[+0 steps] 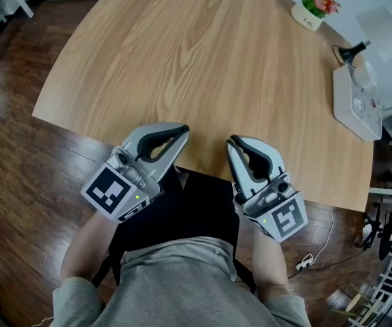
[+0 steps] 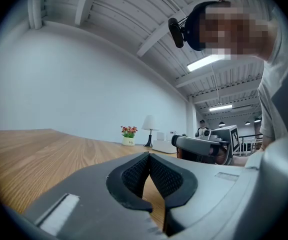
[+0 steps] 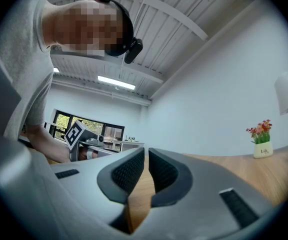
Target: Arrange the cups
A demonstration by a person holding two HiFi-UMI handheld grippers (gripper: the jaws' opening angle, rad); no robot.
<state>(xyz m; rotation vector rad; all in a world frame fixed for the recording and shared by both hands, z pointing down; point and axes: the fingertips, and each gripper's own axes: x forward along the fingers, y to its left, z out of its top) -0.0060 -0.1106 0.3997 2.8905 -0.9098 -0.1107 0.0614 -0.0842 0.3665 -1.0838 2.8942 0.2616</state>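
Fingers [image 2: 134,176] of the left gripper [image 1: 184,129] are seen pressed together at their tips, with nothing caught between the pads. Those of the right gripper [image 1: 231,142] are likewise drawn shut to a bare slit and hold nothing. Both grippers are held about level at the near edge of the table [image 1: 203,53], close beside each other, with their tips just over the wood and angled slightly inward.

Across the broad wooden top nothing is found within reach. Only at the far right corner are things gathered: a white box [image 1: 354,104], a lamp [image 1: 349,52] just beyond it, and a small flower pot [image 1: 312,9] further along the far edge.

No cups are shown in any view, so their place cannot be given. The relation on which the coming move depends therefore cannot be settled: which way the cups lie from the fingers, how they stand, and which hand is nearer. It is judged that the task has not been started, and that the cups must be brought into sight and the jaws opened before any grasp can be made.
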